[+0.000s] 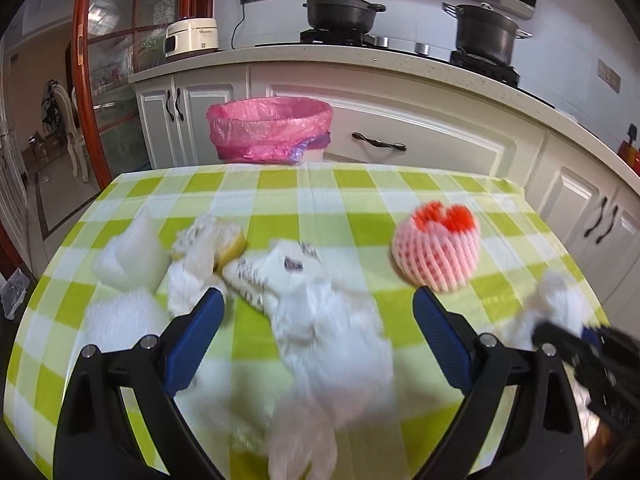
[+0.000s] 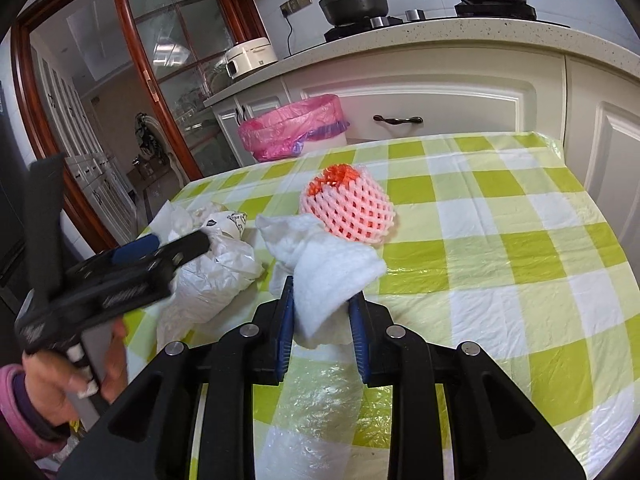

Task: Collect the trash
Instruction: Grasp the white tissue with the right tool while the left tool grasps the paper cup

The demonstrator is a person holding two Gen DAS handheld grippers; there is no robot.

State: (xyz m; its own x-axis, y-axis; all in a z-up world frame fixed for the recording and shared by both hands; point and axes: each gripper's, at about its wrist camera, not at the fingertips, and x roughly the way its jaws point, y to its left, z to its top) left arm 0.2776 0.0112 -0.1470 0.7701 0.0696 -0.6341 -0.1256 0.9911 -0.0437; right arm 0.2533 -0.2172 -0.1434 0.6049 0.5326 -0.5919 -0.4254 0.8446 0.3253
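My left gripper (image 1: 318, 296) is open, its jaws wide on either side of a crumpled white plastic bag (image 1: 320, 316) lying on the checked table. To its left lie white foam pieces (image 1: 132, 252) and crumpled paper around a yellow scrap (image 1: 230, 248). A pink foam fruit net (image 1: 438, 250) sits to the right. My right gripper (image 2: 322, 292) is shut on a white tissue wad (image 2: 320, 256), just in front of the fruit net (image 2: 346, 210). The left gripper (image 2: 160, 248) shows over the plastic bag (image 2: 216, 276) in the right wrist view.
A bin lined with a pink bag (image 1: 270, 128) stands on the floor beyond the table's far edge, also in the right wrist view (image 2: 292, 126). White kitchen cabinets (image 1: 400, 120) and a counter with black pots (image 1: 344, 10) lie behind. A glass door (image 1: 108, 60) is at left.
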